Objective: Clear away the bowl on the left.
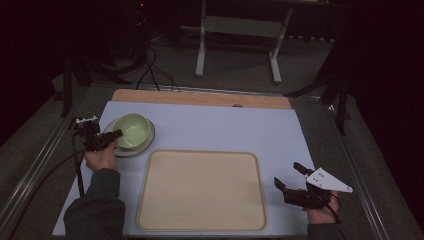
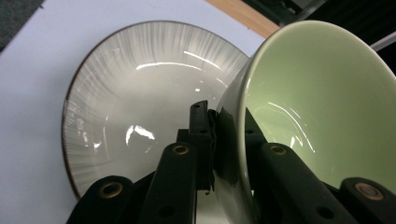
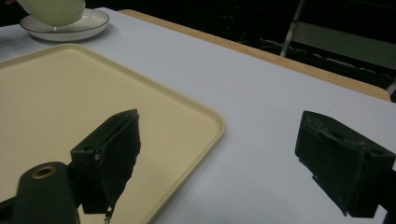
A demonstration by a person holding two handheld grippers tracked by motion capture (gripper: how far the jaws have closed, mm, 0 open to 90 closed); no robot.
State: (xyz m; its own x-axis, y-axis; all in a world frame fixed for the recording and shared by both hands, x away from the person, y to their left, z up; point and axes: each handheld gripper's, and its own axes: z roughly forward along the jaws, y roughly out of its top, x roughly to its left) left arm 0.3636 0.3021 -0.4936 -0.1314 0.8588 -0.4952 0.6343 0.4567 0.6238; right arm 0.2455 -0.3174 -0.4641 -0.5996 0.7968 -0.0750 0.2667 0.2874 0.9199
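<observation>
A pale green bowl [image 1: 132, 130] hangs just over a white ribbed plate [image 1: 148, 142] at the table's left. My left gripper [image 1: 113, 136] is shut on the bowl's near rim, one jaw inside and one outside. In the left gripper view the green bowl [image 2: 317, 102] tilts above the plate [image 2: 140, 93], lifted off it. My right gripper [image 1: 290, 176] stands open at the right of the beige tray [image 1: 200, 190], with nothing between its jaws. In the right gripper view the tray [image 3: 70, 93] lies under the left jaw, with the bowl [image 3: 53, 10] and plate [image 3: 70, 28] far off.
A white mat [image 1: 225, 130] covers the table, with a wooden strip [image 1: 200, 98] along its far edge. A metal frame [image 1: 240, 40] stands on the floor beyond. Cables [image 1: 155, 70] trail on the floor at the back left.
</observation>
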